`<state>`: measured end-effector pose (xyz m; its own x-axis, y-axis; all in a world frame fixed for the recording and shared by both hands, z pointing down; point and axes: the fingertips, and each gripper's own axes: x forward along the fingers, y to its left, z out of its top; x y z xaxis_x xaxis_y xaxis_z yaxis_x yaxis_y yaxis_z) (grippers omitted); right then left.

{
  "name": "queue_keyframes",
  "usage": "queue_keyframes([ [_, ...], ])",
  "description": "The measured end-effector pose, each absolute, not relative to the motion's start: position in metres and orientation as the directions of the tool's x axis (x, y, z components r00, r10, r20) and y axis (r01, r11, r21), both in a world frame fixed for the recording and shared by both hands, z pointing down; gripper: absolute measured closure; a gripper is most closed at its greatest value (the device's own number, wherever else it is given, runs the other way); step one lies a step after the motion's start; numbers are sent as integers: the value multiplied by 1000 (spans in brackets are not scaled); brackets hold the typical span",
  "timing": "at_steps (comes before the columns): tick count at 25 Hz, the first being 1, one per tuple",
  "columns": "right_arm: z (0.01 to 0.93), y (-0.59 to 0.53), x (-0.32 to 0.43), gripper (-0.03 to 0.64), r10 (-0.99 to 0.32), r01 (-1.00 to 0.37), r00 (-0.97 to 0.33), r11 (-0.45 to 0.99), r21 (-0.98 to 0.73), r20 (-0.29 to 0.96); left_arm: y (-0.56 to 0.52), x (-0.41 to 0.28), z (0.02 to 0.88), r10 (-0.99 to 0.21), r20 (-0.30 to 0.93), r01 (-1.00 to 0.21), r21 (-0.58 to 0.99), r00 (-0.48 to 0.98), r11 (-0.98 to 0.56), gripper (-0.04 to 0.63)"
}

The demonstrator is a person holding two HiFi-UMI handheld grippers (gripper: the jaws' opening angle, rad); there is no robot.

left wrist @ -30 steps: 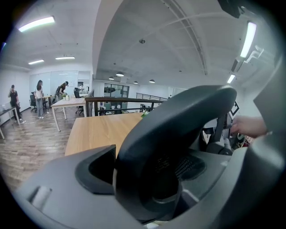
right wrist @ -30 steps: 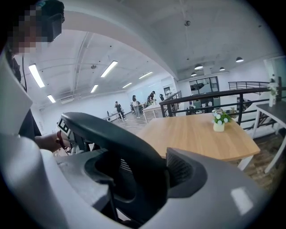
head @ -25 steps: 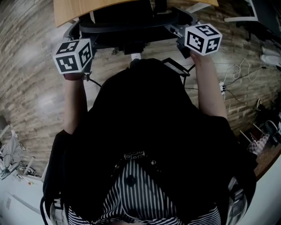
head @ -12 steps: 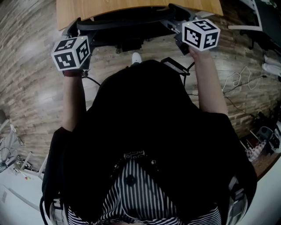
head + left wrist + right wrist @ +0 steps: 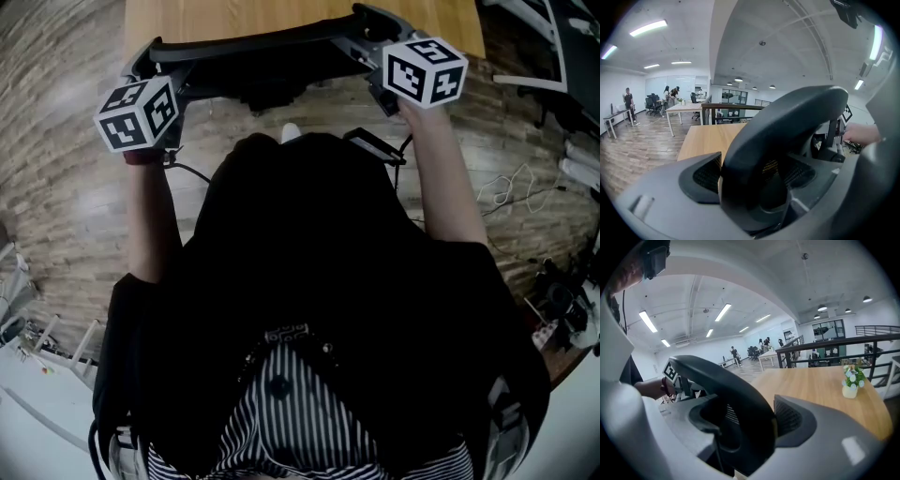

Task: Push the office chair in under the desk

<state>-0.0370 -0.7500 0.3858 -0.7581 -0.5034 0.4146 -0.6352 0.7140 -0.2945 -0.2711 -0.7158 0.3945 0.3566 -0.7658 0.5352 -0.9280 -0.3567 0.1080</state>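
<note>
Along the top edge of the head view, the office chair (image 5: 253, 45) overlaps the near edge of the desk (image 5: 281, 13). My left gripper (image 5: 155, 89), upper left, and right gripper (image 5: 389, 66), upper right, each clamp its backrest rim. I judge the push part done. Next it wants an even, straight shove from both.

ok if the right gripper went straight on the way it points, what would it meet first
The chair back: its black rim sits between the right gripper's fingers. Past that comes the wooden desk top, though depth is hard to judge.
</note>
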Motion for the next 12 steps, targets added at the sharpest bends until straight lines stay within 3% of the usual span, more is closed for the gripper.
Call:
queue_keyframes([
  [12, 382, -782, -49, 301, -518, -656, -740, 696, -292, 428, -749, -284, 392, -767, 533, -927, 102, 357, -361, 209],
])
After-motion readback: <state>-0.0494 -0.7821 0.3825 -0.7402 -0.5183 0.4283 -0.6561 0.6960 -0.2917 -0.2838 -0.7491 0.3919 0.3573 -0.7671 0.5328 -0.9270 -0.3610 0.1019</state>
